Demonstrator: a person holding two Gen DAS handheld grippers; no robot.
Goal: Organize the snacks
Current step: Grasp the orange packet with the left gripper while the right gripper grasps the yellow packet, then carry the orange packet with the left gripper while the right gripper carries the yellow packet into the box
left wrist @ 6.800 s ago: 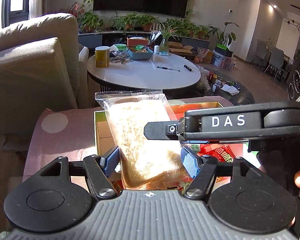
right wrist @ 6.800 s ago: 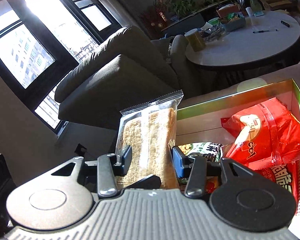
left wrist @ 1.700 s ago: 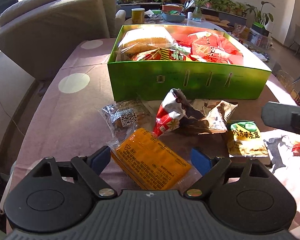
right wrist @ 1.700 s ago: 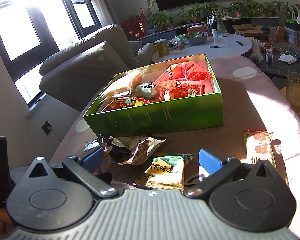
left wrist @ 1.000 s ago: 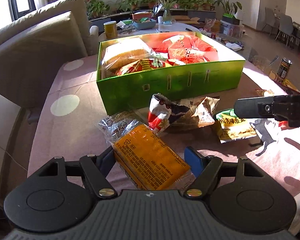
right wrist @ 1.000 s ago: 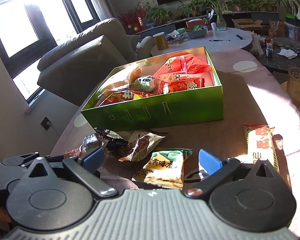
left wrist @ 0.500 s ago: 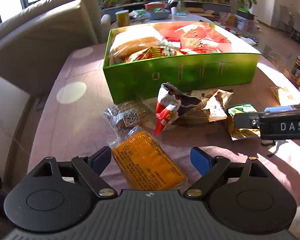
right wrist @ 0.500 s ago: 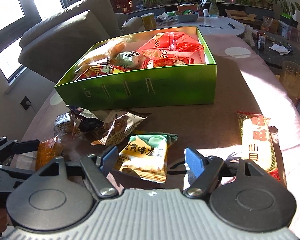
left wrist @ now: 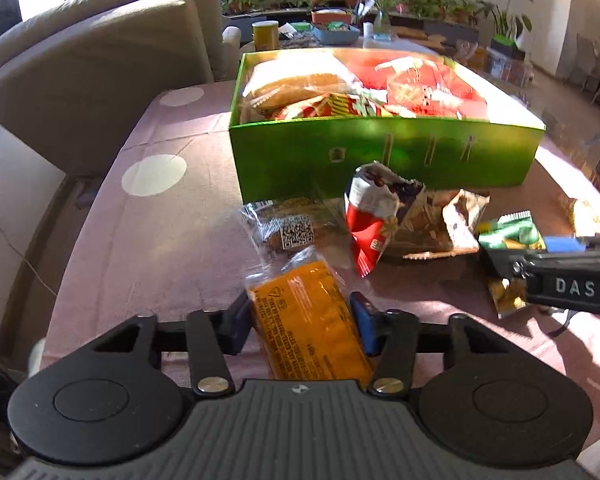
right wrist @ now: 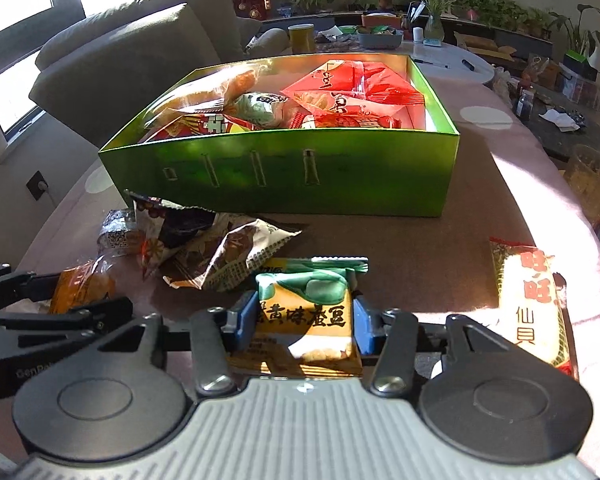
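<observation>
Two packets are being clamped in front of the green box [right wrist: 284, 176]: orange packet [left wrist: 308, 320] by left gripper [left wrist: 302, 320], yellow-green packet [right wrist: 306, 316] by right gripper [right wrist: 306, 320]. Both should be lifted level over its front wall.

Both tongs — left [left wrist: 302, 322], right [right wrist: 305, 322] — angled downward, jaws clamped.

"DAS" stands on the right gripper [left wrist: 572, 288]; "旺旺 仙贝" on the red-edged packet [right wrist: 534, 304].
</observation>
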